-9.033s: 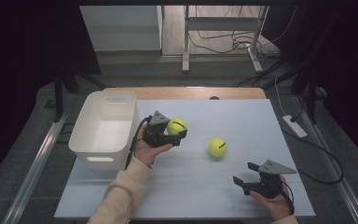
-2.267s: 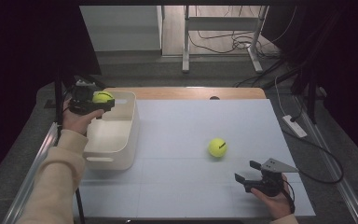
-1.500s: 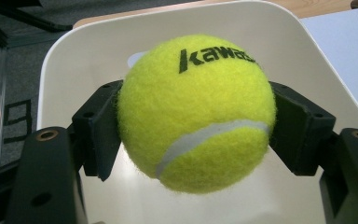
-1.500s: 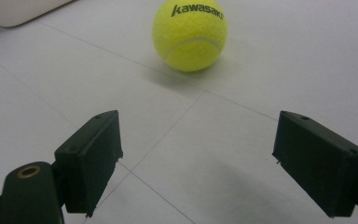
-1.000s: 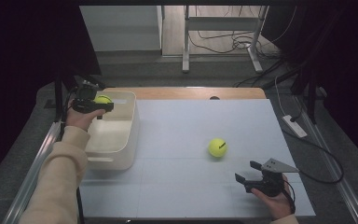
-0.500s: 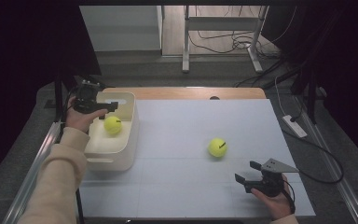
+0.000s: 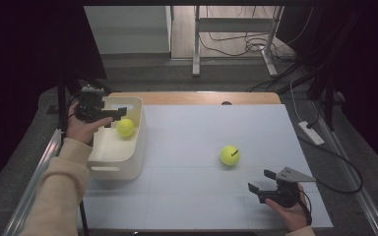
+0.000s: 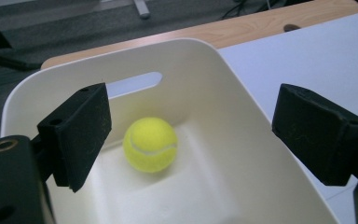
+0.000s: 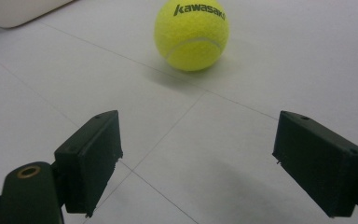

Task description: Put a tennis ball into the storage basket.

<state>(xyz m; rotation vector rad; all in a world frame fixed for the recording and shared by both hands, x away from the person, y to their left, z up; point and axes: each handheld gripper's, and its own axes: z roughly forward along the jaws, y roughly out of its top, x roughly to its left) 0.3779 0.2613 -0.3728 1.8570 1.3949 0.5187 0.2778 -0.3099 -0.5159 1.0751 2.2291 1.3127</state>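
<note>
Table: left claw (image 7: 112,114) above bin (image 7: 128,169)

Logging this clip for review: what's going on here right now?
A person is putting tennis balls into a white bin. The left gripper, its fingers just opened and empty, hovers over the bin, where one ball lies inside. The second ball sits on the white table. The right gripper is open on the table, short of that ball.

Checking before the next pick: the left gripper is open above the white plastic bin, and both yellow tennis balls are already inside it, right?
Not quite. Only one yellow tennis ball lies in the white plastic bin, below the open left gripper. The other yellow tennis ball sits on the table, as the high view shows.
</note>
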